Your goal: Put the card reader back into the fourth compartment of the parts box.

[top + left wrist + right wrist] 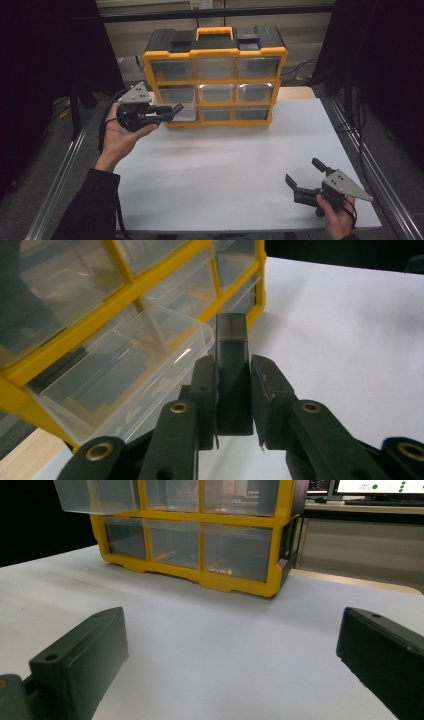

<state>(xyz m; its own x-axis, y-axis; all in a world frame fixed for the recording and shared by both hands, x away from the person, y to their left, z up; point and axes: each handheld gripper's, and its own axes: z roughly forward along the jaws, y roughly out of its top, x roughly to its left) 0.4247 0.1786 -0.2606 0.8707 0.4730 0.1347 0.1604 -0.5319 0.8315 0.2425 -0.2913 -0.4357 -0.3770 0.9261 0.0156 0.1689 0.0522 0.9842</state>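
block [231, 375]: small dark rectangular piece, smooth faces, top end looks slightly translucent grey. I see it pinched upright between the left gripper [232, 400] jaws, sticking out past the tips.
location: in the high view the left gripper [167, 111] sits at about 9 o'clock of the organizer [215, 75], off the desk [225, 165], right at the pulled-out drawer [125, 375].
drawer: clear plastic, left column, slid partly out; block is just beside its front corner, at about 3 o'clock of it in the left gripper view. Can't tell if they touch.
step: my read is carrying the block to the open drawer for drop-in.
next move: I'd bring the block over the drawer mouth, clear the front lip, then let the jaws part.
right gripper [307, 182]: jaws spread wide, nothing in them, parked at 5 o'clock on the desk.
organizer: yellow frame, black top and handle, nine clear drawers.
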